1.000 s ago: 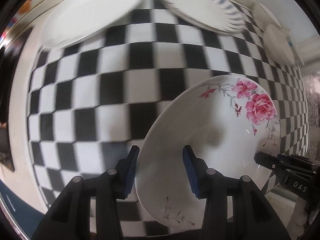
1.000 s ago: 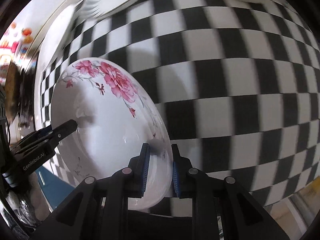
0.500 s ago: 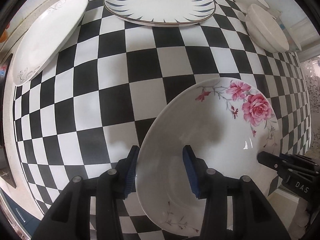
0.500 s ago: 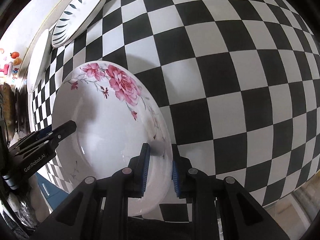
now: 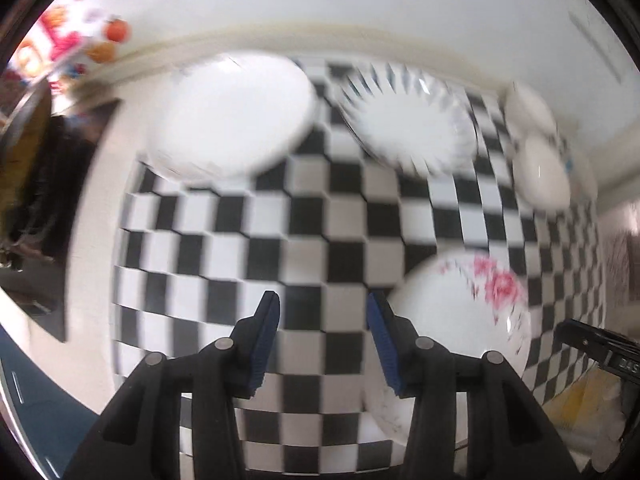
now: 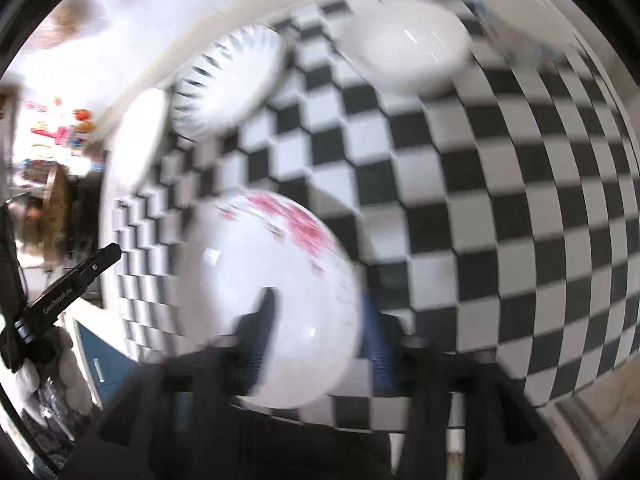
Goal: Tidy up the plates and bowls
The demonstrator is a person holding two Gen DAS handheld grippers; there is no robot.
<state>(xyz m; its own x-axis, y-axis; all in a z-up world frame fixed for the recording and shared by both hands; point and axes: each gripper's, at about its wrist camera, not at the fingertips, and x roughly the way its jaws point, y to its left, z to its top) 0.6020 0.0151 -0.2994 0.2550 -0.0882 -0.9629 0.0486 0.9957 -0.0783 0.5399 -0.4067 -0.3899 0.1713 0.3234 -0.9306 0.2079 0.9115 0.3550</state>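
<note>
The left hand-held gripper (image 5: 323, 340) is seen with its blue pads part-way apart and opening slightly, and nothing but chequered cloth lies between them; the white porcelain plate with pink roses (image 5: 460, 320) sits just to the right of the right pad, apart from it. In the right wrist view the right hand-held gripper (image 6: 318, 338) is opening: the near rim of the rose plate is straddled by its blurred pads, yet no pressing on the rim can be made out, so the plate is judged released onto the black-and-white chequered desk (image 6: 500, 200).

The step in hand is read as the release of this plate and the move toward the next piece. It is best done by lifting each hand-held gripper straight off the rim before any sideways sweep, so that the plate is not dragged or tipped.

Farther out, a plain white oval plate (image 5: 232, 116) and a white plate with dark radial rim strokes (image 5: 412, 120) lie at the far edge, with white bowls (image 5: 542, 172) near the right corner. Like should be stacked on like, each piece lowered gently and squarely.
</note>
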